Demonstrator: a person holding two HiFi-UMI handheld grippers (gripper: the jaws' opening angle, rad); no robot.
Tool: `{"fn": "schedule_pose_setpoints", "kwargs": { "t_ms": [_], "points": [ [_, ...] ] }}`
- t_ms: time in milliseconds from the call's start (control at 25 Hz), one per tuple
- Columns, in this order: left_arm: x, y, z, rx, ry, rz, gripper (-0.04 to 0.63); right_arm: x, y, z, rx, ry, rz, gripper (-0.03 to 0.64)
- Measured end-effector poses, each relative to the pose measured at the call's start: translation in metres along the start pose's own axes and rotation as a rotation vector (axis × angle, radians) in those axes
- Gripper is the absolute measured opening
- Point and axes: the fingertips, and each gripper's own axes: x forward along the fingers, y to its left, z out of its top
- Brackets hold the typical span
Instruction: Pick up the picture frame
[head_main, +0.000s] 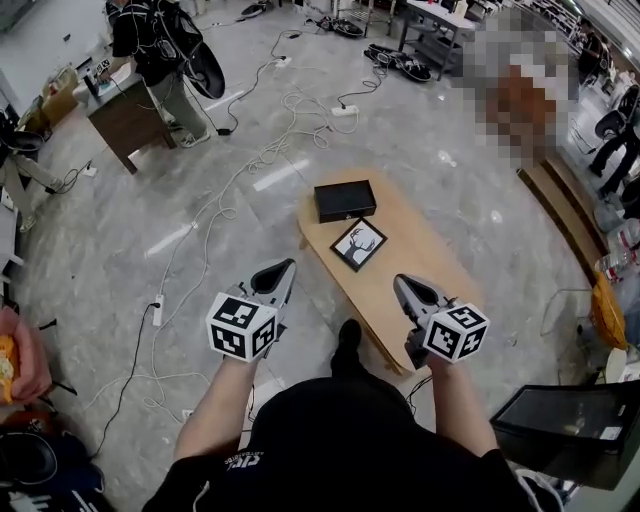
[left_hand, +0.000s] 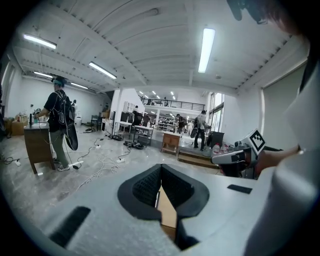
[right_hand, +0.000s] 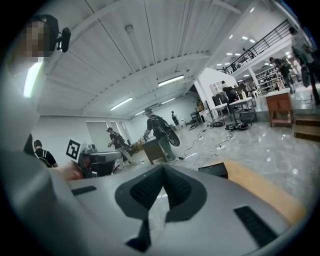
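A black-rimmed picture frame (head_main: 358, 244) with a dark drawing lies flat in the middle of a low oval wooden table (head_main: 420, 262). My left gripper (head_main: 288, 266) hovers over the floor to the left of the table's near end, jaws shut and empty. My right gripper (head_main: 398, 283) hangs above the table's near end, shut with nothing in it. Both point toward the frame and stay short of it. In the left gripper view the shut left gripper (left_hand: 161, 184) shows a strip of table beyond it. The right gripper view shows the right gripper (right_hand: 162, 186) shut.
A black box (head_main: 345, 200) lies on the table's far end, also seen as the black box (right_hand: 215, 170) in the right gripper view. White cables (head_main: 290, 130) run across the marble floor. A person (head_main: 160, 50) stands by a brown desk (head_main: 125, 115). A dark bin (head_main: 560, 430) sits at right.
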Motion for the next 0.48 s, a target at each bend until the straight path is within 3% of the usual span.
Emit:
{"fn": "schedule_pose_setpoints", "kwargs": {
  "t_ms": [480],
  "points": [
    [0.146,0.04,0.033,-0.004,0.108,-0.032,0.009,0.084,-0.107,0.044,0.019,0.063,0.043,0.005]
  ]
}}
